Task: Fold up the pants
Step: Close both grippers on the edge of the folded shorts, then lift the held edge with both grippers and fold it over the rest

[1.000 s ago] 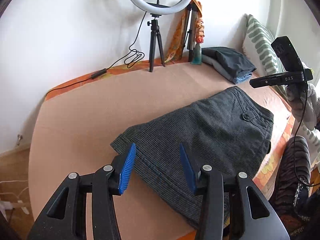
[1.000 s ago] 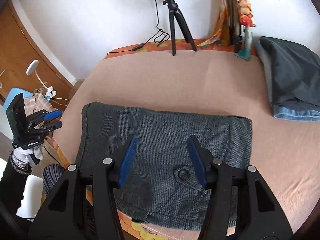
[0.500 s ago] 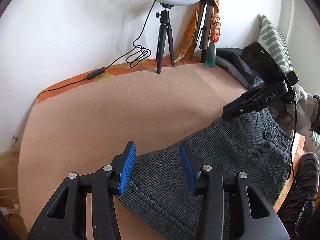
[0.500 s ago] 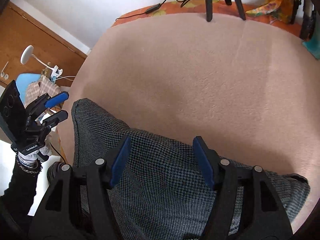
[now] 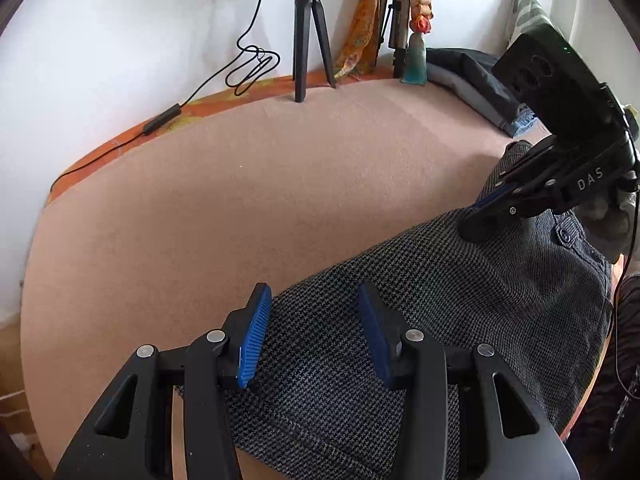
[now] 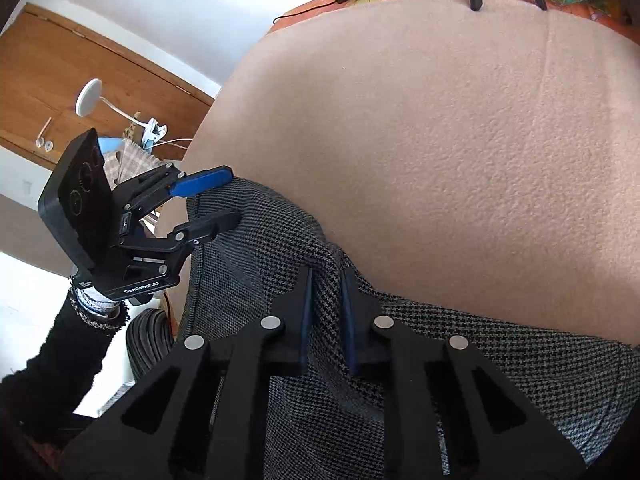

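Lowered since earlier, right gripper (image 6: 325, 316) has just closed, pinching the pants (image 5: 460, 300) far edge; left gripper (image 5: 312, 336) hovers half-open over their near edge, with the bare pink surface (image 5: 240, 184) beyond.

"DAS" on right gripper (image 5: 486, 210); "GenRobot.AI" on left gripper (image 6: 218, 200).

Left gripper (image 5: 312, 328): black frame, blue ribbed pads, jaws parted, tilted steeply down, nothing pressed between the pads.
Right gripper (image 6: 325, 300): black frame, blue pads, jaws just closed, pinching a raised ridge of grey houndstooth pants (image 6: 460, 364).
Left arm: black knitted sleeve (image 6: 52, 356) at the near left, beaded bracelets at the wrist.
Right hand: light glove (image 5: 608, 216) at the far right, behind its gripper.
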`<state>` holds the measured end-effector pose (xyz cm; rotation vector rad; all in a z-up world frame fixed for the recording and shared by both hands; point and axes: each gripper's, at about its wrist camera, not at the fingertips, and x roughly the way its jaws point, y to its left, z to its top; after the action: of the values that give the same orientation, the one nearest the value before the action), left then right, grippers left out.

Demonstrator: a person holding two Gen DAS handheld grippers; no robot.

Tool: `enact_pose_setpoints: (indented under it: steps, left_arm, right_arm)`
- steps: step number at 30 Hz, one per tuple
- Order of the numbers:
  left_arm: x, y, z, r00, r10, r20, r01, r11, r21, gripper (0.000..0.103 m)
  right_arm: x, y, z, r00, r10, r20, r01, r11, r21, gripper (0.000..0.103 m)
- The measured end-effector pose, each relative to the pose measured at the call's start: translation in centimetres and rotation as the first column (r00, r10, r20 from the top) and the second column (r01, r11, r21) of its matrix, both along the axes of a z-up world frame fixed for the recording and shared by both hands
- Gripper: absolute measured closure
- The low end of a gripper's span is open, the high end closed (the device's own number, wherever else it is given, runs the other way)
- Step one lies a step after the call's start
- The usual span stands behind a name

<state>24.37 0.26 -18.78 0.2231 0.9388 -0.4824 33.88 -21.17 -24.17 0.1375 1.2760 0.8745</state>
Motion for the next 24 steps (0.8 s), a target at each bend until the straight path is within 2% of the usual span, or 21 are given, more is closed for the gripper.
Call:
enact_pose_setpoints:
  steps: [1,3,6,8,10,12,15,17,18,19,22,24]
  left_arm:
    - [-0.2,0.2,0.3,1.0,0.001,-0.001,-0.001,1.0,-0.01,0.059]
    - [-0.5,0.9,1.4,1.0,0.015,0.003,-0.014,0.999,-0.051,0.059]
    - [-1.4,1.6,3.2,0.999,0.028,0.029,-0.025,0.994,-0.107,0.059]
    - [-2.3,1.4,3.9,0.999,0.013,0.051,-0.007,0.994,-0.108,0.059]
    - [-2.7,0.7,3.4,0.999,-0.024,0.043,0.027,0.997,-0.073,0.059]
    - [-2.7,-0.3,1.7,0.999,-0.052,0.011,0.052,0.999,-0.001,0.059]
    - [-3.0,-1.4,-0.7,0.996,-0.073,-0.043,0.075,0.995,0.067,0.059]
    - [-3.1,-1.9,-1.5,0.995,-0.081,-0.053,0.085,0.993,0.08,0.059]
    - [-3.3,-2.2,-1.6,0.995,-0.084,-0.048,0.087,0.993,0.082,0.059]
    - [-3.3,-2.2,-1.6,0.995,-0.085,-0.042,0.089,0.993,0.076,0.059]
    - [-3.1,-2.1,-1.6,0.996,-0.078,-0.044,0.08,0.996,0.048,0.059]
    - [-3.0,-2.0,-1.6,0.996,-0.075,-0.043,0.077,0.996,0.038,0.059]
  right_arm:
    - [-0.9,0.4,0.6,0.999,0.011,0.042,-0.01,1.0,-0.019,0.093]
    - [-3.2,1.3,2.2,0.982,0.055,0.183,-0.04,0.996,-0.083,0.095]
    - [-7.9,2.8,4.2,0.898,0.158,0.411,-0.085,0.978,-0.19,0.095]
    - [-10.3,3.0,4.7,0.858,0.203,0.472,-0.114,0.971,-0.211,0.095]
    - [-11.7,3.3,4.1,0.849,0.249,0.465,-0.148,0.959,-0.242,0.095]
    - [-12.0,3.7,3.1,0.854,0.265,0.447,-0.146,0.948,-0.284,0.095]
    - [-10.9,2.6,3.0,0.897,0.233,0.375,-0.143,0.957,-0.253,0.092]
    - [-9.6,2.0,3.8,0.922,0.188,0.338,-0.127,0.972,-0.196,0.08]
    - [-9.1,1.2,4.3,0.93,0.168,0.325,-0.12,0.979,-0.162,0.067]
    - [-8.4,0.6,4.6,0.937,0.142,0.32,-0.104,0.986,-0.134,0.058]
    - [-5.5,0.1,5.3,0.956,0.066,0.285,-0.049,0.997,-0.065,0.046]
    - [-3.6,0.5,5.0,0.969,0.044,0.242,-0.034,0.998,-0.048,0.044]
